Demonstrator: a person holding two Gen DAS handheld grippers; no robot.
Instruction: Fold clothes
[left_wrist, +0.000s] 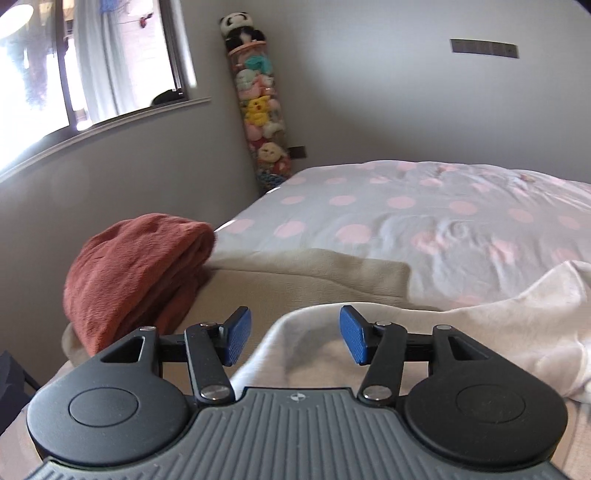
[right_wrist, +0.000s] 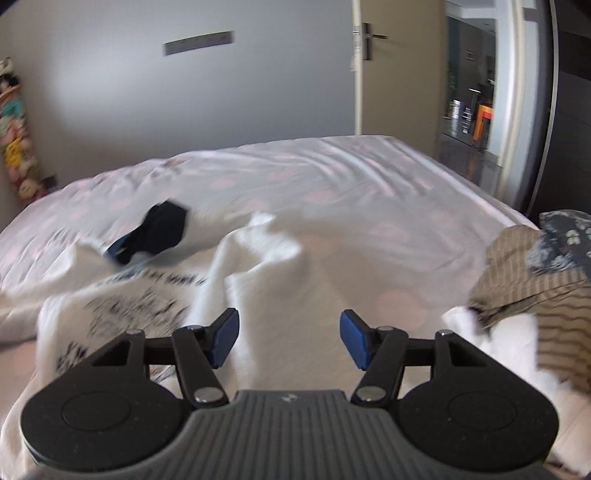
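The bed (left_wrist: 424, 221), under a grey sheet with pink dots, fills both views and runs to the far wall. A beige blanket (left_wrist: 314, 273) lies over its near left corner.

The left gripper (left_wrist: 295, 336) hangs low over the bed's near edge, pointing toward the far wall; its jaws stand wide apart and grip nothing, with the blue pads (left_wrist: 238, 334) clear of any cloth. Below and between them lies the curved edge of a white garment (left_wrist: 517, 314), which spreads away to the right along the near edge.

The right gripper (right_wrist: 288, 338) is likewise low over the near edge, facing up the bed, its jaws wide apart and empty. The white garment (right_wrist: 258, 280) lies rumpled under and ahead of it, one fold standing up in a peak toward the middle of the bed; black print shows on the part to the left, too blurred to read. The other gripper (right_wrist: 155, 232) appears there as a dark blur just above the printed part.

A rust-red cloth (left_wrist: 140, 273) is heaped at the bed's near left corner, on the blanket. At the near right edge sits a pile with a brown striped garment (right_wrist: 524, 280) and a dark blue patterned piece (right_wrist: 561, 240) on top of it.

A tall tube of soft toys (left_wrist: 258, 110) stands in the room's far left corner.
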